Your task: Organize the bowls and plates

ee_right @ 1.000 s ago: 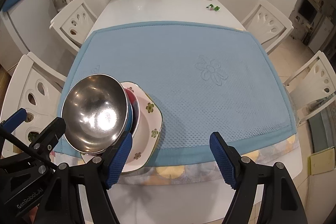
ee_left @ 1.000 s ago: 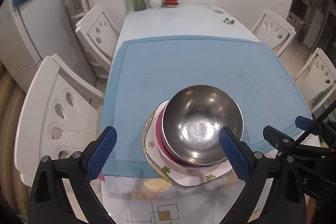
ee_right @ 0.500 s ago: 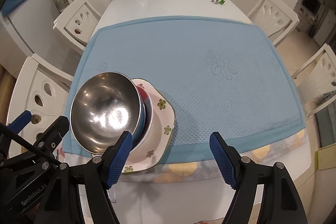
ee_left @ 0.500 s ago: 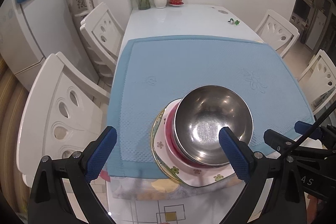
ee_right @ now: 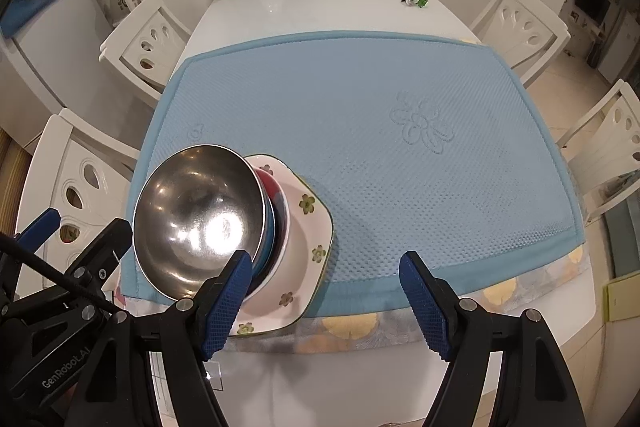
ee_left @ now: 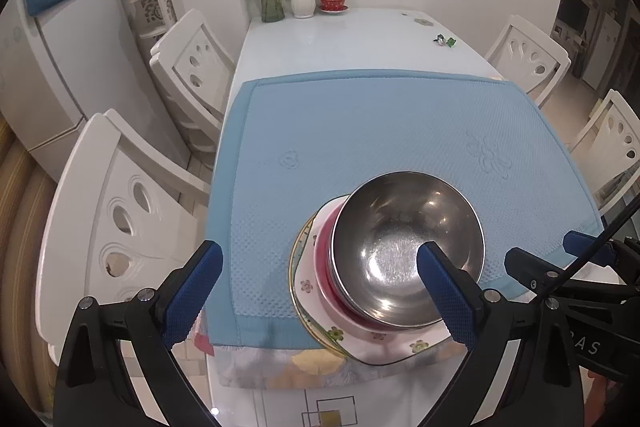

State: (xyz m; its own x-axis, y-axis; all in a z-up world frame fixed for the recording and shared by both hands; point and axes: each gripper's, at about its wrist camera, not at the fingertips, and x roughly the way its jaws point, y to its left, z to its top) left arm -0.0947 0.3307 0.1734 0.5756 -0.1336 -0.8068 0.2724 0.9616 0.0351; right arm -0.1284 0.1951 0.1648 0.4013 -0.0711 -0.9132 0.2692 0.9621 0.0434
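A steel bowl [ee_left: 404,239] sits on top of a stack: a red bowl [ee_left: 322,259] under it, then a white flowered square plate [ee_left: 384,347]. The stack stands at the near edge of the blue mat [ee_left: 360,123]. In the right wrist view the steel bowl [ee_right: 196,219] tops the flowered plate [ee_right: 308,259] at the left. My left gripper [ee_left: 318,291] is open and empty, above and in front of the stack. My right gripper [ee_right: 326,299] is open and empty, to the right of the stack.
White chairs [ee_left: 120,211] stand at both sides of the white table [ee_left: 340,39]. At the table's far end are a glass vase [ee_left: 272,3], a white vase [ee_left: 303,1] and a red lidded cup [ee_left: 333,1]. A small green object [ee_left: 445,41] lies at far right.
Both grippers have drawn back and up a little from the stack; the stack itself has not moved. Both stay open.
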